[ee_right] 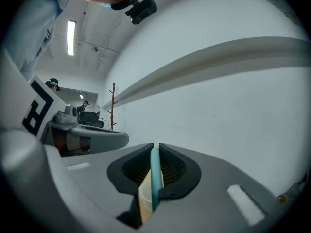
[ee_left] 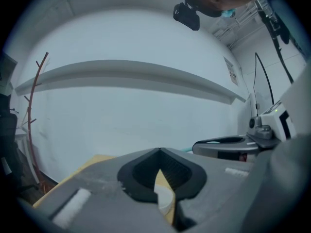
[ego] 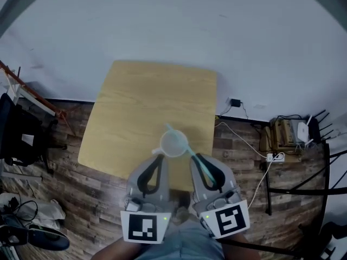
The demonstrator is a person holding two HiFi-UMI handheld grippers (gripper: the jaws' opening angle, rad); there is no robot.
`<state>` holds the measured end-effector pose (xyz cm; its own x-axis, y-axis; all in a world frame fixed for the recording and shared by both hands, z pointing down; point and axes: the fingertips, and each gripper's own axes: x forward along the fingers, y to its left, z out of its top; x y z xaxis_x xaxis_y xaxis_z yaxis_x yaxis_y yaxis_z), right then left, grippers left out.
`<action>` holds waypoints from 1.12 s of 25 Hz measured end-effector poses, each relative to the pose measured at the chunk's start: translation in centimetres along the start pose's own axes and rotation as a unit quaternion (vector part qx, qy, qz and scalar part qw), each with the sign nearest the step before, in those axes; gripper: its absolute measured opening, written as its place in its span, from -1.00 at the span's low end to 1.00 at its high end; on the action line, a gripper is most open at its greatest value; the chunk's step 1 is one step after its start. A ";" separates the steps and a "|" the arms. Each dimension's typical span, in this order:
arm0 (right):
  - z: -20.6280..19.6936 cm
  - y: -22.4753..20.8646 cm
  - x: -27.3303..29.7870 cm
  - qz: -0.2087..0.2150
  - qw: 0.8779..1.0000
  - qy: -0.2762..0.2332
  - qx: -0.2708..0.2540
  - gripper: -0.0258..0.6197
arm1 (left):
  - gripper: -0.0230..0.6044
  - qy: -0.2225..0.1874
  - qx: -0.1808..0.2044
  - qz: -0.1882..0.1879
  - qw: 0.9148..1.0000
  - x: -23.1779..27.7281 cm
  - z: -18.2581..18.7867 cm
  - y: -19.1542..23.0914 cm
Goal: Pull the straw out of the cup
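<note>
A translucent cup (ego: 173, 143) hangs above the near part of the wooden table (ego: 152, 96). A teal straw (ego: 198, 164) runs slantwise through it, and its far end pokes out past the rim. My left gripper (ego: 160, 156) is shut on the cup's near left rim, which shows as a pale edge (ee_left: 164, 198) low between the jaws. My right gripper (ego: 195, 157) is shut on the straw (ee_right: 154, 178) just outside the cup (ee_right: 145, 198). Both grippers lie side by side and point almost level at a white wall.
Wood floor surrounds the table. A power strip with cables (ego: 275, 157) and a box with a router (ego: 283, 133) lie at the right. Dark clothing on a rack (ego: 19, 134) and shoes (ego: 32, 237) are at the left. My lap sits just under the grippers.
</note>
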<state>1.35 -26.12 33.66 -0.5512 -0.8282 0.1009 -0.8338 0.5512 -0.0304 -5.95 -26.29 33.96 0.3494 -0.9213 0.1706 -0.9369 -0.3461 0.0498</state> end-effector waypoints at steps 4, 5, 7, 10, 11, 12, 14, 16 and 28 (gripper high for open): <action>2.4 0.3 0.0 -0.006 1.000 -0.027 -0.014 -0.80 | -0.86 -0.030 0.008 -0.001 1.000 -0.7 2.1 0.3; 2.9 0.4 0.1 -0.007 0.999 -0.032 -0.016 -0.80 | -0.86 -0.037 0.011 -0.002 0.999 -0.8 2.7 0.3; 3.9 0.5 0.1 -0.008 0.999 -0.043 -0.022 -0.80 | -0.86 -0.052 0.016 -0.002 0.999 -0.9 3.8 0.3; 5.6 0.5 -0.1 -0.011 0.997 -0.063 -0.030 -0.80 | -0.86 -0.071 0.028 -0.003 0.997 -1.1 5.4 0.3; 6.2 0.5 -0.1 -0.014 0.997 -0.072 -0.034 -0.80 | -0.86 -0.078 0.031 -0.003 0.996 -1.2 6.0 0.4; 6.7 0.4 -0.2 -0.016 0.996 -0.079 -0.039 -0.80 | -0.86 -0.085 0.034 -0.003 0.996 -1.3 6.5 0.4; 7.6 0.3 -0.3 -0.019 0.995 -0.090 -0.047 -0.80 | -0.86 -0.097 0.037 -0.002 0.995 -1.5 7.4 0.5; 8.6 0.4 -0.3 -0.021 0.993 -0.100 -0.055 -0.80 | -0.86 -0.106 0.041 -0.003 0.993 -1.5 8.1 0.5; 11.2 0.9 -0.8 -0.026 0.989 -0.119 -0.081 -0.80 | -0.86 -0.129 0.048 -0.013 0.990 -2.1 9.8 -0.6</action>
<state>0.75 -26.08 22.41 -0.5161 -0.8452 -0.1387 -0.8556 0.5010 0.1303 -6.03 -25.88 23.88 0.3768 -0.9223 -0.0864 -0.9263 -0.3742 -0.0443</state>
